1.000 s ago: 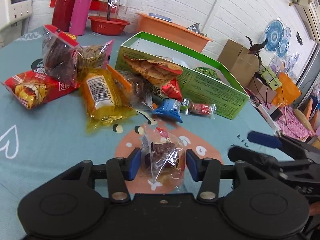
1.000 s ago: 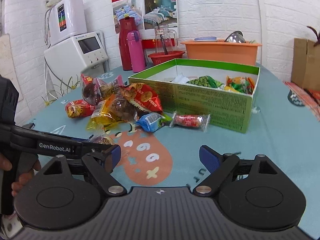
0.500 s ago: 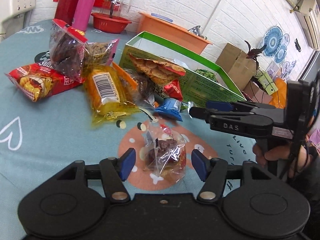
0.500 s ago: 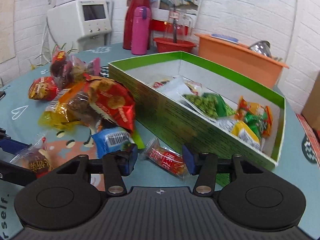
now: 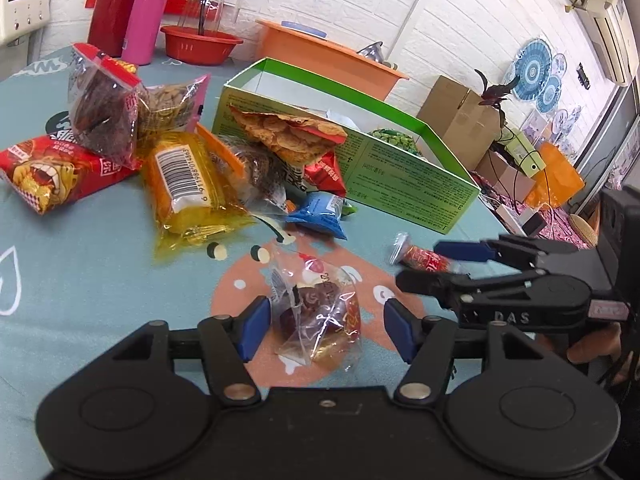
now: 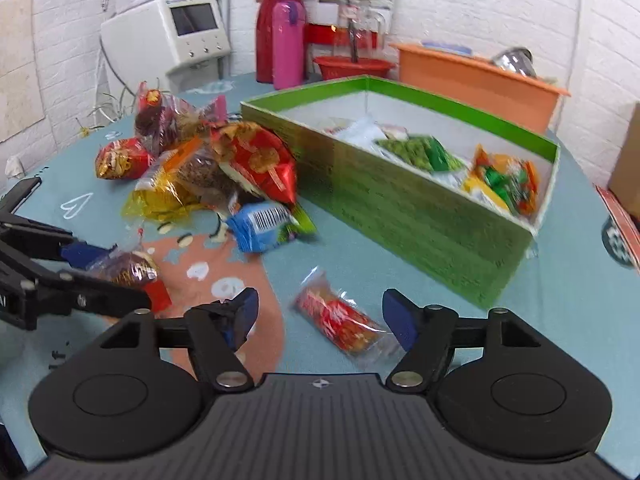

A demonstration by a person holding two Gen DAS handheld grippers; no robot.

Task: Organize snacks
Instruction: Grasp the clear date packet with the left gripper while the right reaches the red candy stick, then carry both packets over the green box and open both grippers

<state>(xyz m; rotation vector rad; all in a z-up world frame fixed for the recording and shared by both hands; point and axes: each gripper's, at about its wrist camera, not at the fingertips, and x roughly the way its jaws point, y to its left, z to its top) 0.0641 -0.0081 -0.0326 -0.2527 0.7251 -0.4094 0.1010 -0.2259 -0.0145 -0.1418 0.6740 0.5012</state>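
Loose snack packets (image 5: 188, 184) beside green box (image 5: 404, 176)

The right tool (image 6: 320, 316) is now straddling the small red clear-wrapped snack stick (image 6: 345, 317), which is lying farther from the green cardboard box (image 6: 412, 216); the left tool (image 5: 322, 326) is spreading wider around the clear packet of dark dates (image 5: 320, 320).

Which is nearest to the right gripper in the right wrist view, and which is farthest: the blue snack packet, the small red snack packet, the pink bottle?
From the right gripper:
1. The small red snack packet, lying between the open fingers.
2. The blue snack packet, ahead and slightly left, at the edge of the snack pile.
3. The pink bottle, far back by the wall.
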